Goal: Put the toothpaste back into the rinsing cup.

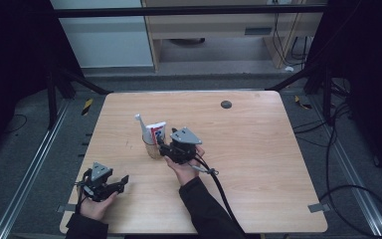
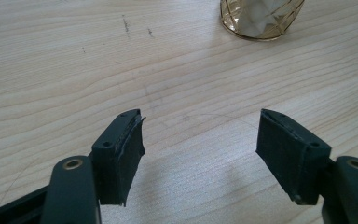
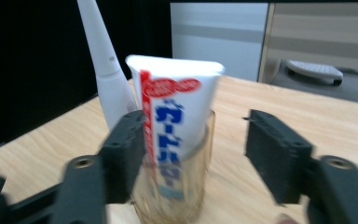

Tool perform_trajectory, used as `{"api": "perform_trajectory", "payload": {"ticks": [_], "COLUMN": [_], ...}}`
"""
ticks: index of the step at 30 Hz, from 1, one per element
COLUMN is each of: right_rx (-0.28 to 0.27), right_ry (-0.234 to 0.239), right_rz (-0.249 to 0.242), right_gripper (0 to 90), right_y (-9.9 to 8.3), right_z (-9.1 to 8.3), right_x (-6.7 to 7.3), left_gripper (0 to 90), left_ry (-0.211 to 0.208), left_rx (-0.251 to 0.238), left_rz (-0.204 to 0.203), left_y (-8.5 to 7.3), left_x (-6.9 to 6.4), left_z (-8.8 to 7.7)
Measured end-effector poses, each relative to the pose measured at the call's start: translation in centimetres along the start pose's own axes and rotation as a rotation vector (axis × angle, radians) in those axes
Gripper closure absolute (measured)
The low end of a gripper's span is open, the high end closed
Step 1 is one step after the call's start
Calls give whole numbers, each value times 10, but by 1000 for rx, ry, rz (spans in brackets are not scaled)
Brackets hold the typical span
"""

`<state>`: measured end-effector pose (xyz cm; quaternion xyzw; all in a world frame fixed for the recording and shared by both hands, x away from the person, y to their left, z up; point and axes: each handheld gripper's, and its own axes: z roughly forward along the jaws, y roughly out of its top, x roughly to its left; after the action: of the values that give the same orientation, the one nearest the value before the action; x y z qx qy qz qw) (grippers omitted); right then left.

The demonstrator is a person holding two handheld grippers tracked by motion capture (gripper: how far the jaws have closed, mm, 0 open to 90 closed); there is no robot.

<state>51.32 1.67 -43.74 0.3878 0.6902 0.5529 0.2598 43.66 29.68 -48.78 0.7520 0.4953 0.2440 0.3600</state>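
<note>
A small dark disc (image 1: 226, 104), perhaps a hole, marks the wooden table (image 1: 258, 159).

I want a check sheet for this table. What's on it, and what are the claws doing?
Surface: wooden table, bare, with a dark round spot near the far edge.
Job's things: glass cup holding a toothpaste tube and a white toothbrush, both upright.
Clutter: nothing seen.
Grippers: left claw open over bare wood; right claw open, facing the cup, pads off the tube.
Cables: one trails from the right claw; more lie on the floor.
Surroundings: dark frame, wooden cabinet behind.
</note>
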Motion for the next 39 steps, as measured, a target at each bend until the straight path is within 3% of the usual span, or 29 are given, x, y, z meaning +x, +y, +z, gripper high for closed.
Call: {"api": "perform_trajectory", "payload": {"ticks": [4,7,9,14,17,26,39], "right_rx": [50,96,122,172,203,285,340], "right_ry": [11,9,9,10,-8,-23,-77], "right_rz": [12,-10,-23,19,3,29,25], "right_gripper": [227,190,180,159,145,106,66], "right_y": [-4,-6,-9,-16,-22,-50,-68], "right_z": [-17,-27,-33,-48,-58,-95,-142], "right_x": [-15,-23,-30,-49,-62,-103,-137], "left_gripper": [305,304,304,301,298,282,268], "left_ry": [0,0,0,-4,-3,-6,-11], "left_rx": [5,6,9,15,16,29,29], "left_rz": [4,3,5,2,4,1,-4], "left_y": [0,0,0,0,-1,-1,-1], "left_x": [0,0,0,0,0,0,2], "left_z": [0,1,1,1,2,3,2]}}
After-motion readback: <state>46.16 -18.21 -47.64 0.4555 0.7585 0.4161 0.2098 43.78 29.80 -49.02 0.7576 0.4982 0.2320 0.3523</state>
